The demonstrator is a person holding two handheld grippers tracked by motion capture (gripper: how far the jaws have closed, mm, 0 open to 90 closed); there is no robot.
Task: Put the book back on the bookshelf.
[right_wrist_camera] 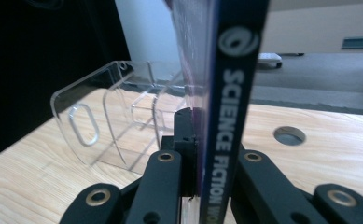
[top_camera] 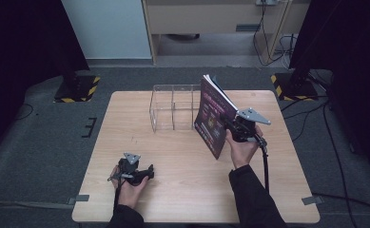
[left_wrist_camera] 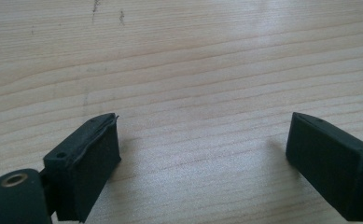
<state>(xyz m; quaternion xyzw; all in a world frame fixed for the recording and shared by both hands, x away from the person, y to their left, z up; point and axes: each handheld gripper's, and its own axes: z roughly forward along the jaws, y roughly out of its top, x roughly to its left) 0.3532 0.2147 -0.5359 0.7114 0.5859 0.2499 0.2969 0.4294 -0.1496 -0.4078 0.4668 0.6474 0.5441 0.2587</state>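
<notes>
Pale wood table carried the whole scene, its grain plain under the left gripper's camera. Right gripper was pinched on a thin book, jaws pressed against both faces near the spine, nothing else between them. Spine lettering read "SCIENCE FICTION" in the right gripper view, white on dark blue. Book stood upright, slightly tilted, with its lower corner at or just above the tabletop; contact could not be judged. Cover dark with pink and purple print.

Clear acrylic rack with dividers sat at the far middle of the table, just beside the book on its left; whether the two touched could not be told. In the right gripper view the rack lay beyond and left of the book.

Left gripper rested low at the near left of the table, well apart from the book. Its jaws stood spread wide over bare wood, holding nothing.
</notes>
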